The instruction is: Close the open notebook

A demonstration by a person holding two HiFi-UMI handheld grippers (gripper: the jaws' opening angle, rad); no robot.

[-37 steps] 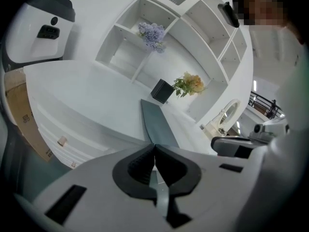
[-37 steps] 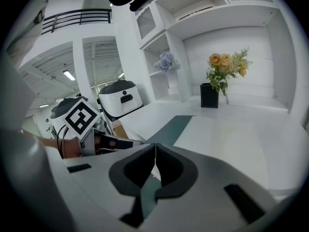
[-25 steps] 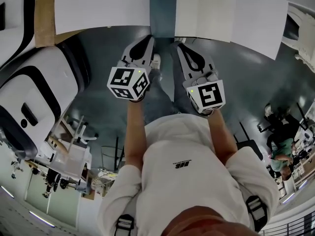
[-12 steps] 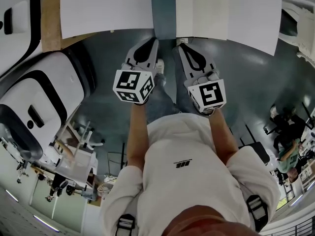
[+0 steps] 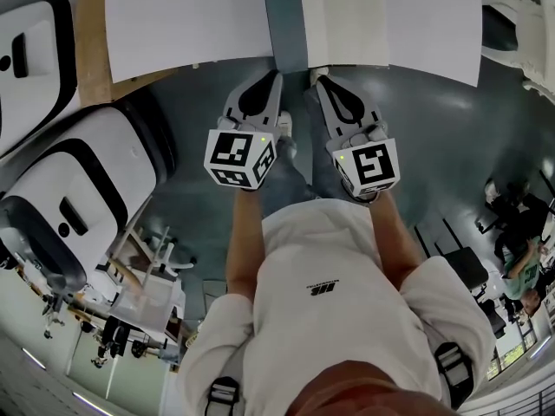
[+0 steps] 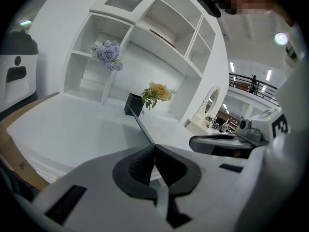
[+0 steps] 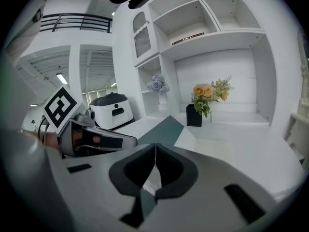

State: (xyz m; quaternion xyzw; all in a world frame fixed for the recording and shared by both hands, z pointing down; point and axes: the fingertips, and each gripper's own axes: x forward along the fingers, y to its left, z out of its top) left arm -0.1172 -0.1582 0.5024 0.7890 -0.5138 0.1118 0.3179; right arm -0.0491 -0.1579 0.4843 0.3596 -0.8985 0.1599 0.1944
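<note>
From the head view, the open cream-paged notebook on the white desk had drifted slightly leftward over the last second, and the grey left gripper and grey right gripper hung just short of the desk edge, so closing had not begun. The left gripper view showed jaws pressed tip to tip on nothing. The right gripper view showed the same, clenched and empty.

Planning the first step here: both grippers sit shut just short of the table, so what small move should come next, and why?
Probably ease the right gripper forward to the open notebook and part its jaws. It and the left gripper are shut on nothing, and the notebook lies just ahead of the right one, untouched.
</note>
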